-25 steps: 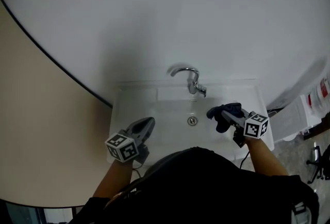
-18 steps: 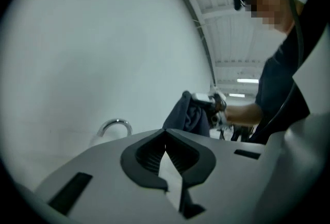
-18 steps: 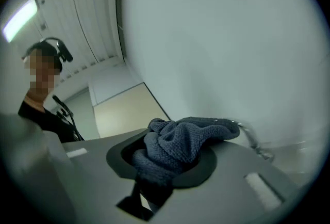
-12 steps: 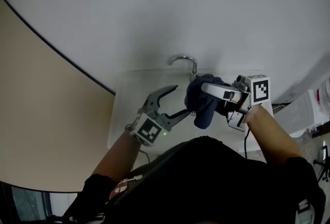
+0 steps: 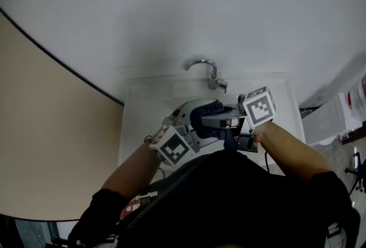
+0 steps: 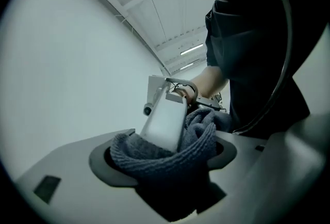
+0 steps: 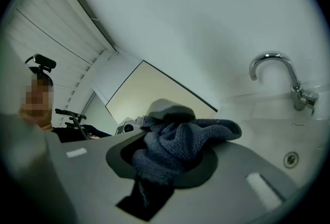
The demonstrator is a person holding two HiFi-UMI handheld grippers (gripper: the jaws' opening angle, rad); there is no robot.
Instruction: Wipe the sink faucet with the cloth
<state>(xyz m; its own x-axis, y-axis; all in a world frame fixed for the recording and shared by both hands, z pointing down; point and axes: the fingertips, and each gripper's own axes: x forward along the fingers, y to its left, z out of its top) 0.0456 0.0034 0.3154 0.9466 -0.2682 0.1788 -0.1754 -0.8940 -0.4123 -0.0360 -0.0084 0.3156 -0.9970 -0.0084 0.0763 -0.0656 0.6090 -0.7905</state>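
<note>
Right now we hold both grippers close together above the sink (image 5: 143, 107), just short of the faucet (image 7: 302, 98). Our right gripper (image 7: 167, 158) has its jaws narrowed on the dark grey cloth (image 7: 206, 132), which bunches between them and spills over one side. Our left gripper (image 6: 170, 161) has just been opening its jaws, and they now stand wide on either side of that same cloth and of one right-hand finger (image 6: 165, 120) wrapped in it. Whether the left pads actually press the fabric is hard to say; it looks more like a loose surround. The cloth hangs clear of the curved spout, with the drain (image 7: 291, 158) lying below.
</note>
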